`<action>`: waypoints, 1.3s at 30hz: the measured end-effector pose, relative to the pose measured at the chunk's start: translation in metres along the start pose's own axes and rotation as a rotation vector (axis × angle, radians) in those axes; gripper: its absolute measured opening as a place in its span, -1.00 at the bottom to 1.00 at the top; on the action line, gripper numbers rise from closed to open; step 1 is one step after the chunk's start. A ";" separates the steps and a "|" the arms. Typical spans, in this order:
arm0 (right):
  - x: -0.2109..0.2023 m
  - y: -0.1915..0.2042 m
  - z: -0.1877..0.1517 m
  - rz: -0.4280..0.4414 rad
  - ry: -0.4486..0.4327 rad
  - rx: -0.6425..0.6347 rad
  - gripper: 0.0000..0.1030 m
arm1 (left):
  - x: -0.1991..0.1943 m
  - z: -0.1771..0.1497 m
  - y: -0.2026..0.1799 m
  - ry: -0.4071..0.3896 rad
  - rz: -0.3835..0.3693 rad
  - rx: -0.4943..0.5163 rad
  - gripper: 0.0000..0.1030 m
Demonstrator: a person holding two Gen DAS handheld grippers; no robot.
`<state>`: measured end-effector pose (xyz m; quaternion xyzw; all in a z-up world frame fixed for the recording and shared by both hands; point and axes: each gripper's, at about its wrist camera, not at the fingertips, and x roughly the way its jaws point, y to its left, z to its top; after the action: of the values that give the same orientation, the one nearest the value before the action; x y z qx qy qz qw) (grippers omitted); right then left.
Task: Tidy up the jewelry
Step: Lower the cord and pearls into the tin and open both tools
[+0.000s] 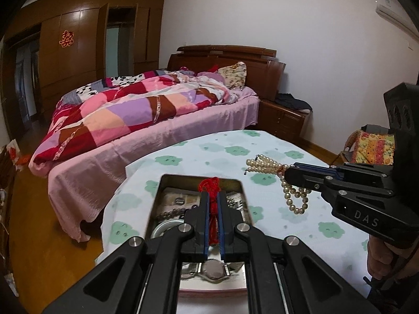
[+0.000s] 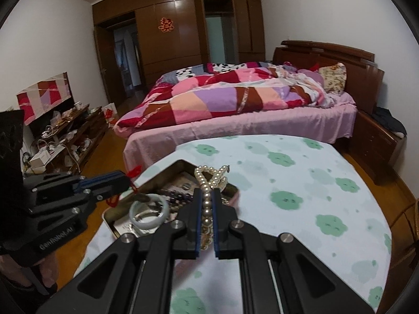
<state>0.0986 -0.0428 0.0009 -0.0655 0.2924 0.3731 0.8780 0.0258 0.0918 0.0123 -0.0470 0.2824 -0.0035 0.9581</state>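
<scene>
Holding a red cord bracelet (image 1: pixel 212 198) pinched tight between my left gripper (image 1: pixel 213 196) fingers, I have it above the open metal tin (image 1: pixel 167 180), which is my landmark here. My right gripper (image 2: pixel 208 196) is clamped just as tight on a pearl necklace (image 2: pixel 209 183); seen from my left side, its loops dangle over the cloth just to the right of the tin, clear of the rim. Neither piece rests on anything.

Inside the tin I can see a pale jade bangle (image 2: pixel 148 210) towards the near left, a string of dark beads (image 2: pixel 175 197) behind it, and a wristwatch (image 1: pixel 212 272) at the near end under my left fingers, all lying loose over some paper or card. I judge the sorting to be at an early or middle stage: two pieces are lifted out, nothing is yet laid out on the flowered tablecloth (image 2: pixel 301 183) around the tin, and several pieces are left inside. Where each belongs I cannot tell.

As for writing: "DAS" is moulded on the side of my right gripper's body, right of the tin. "GenRobot.AI" is printed on my left gripper's body, left of the tin. Far beyond the tin, past the bed (image 2: pixel 248 120), a red double-happiness ornament (image 2: pixel 165 25) hangs on the wardrobe. Print on the card in the tin is too small to read.
</scene>
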 end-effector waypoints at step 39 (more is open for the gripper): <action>0.081 0.035 -0.038 0.038 0.191 -0.060 -0.81 | 0.058 -0.044 0.031 0.153 0.036 -0.072 -0.91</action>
<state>0.1020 0.0195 -0.0721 -0.1216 0.3645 0.3905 0.8366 0.0502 0.1165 -0.0583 -0.0762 0.3557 0.0204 0.9313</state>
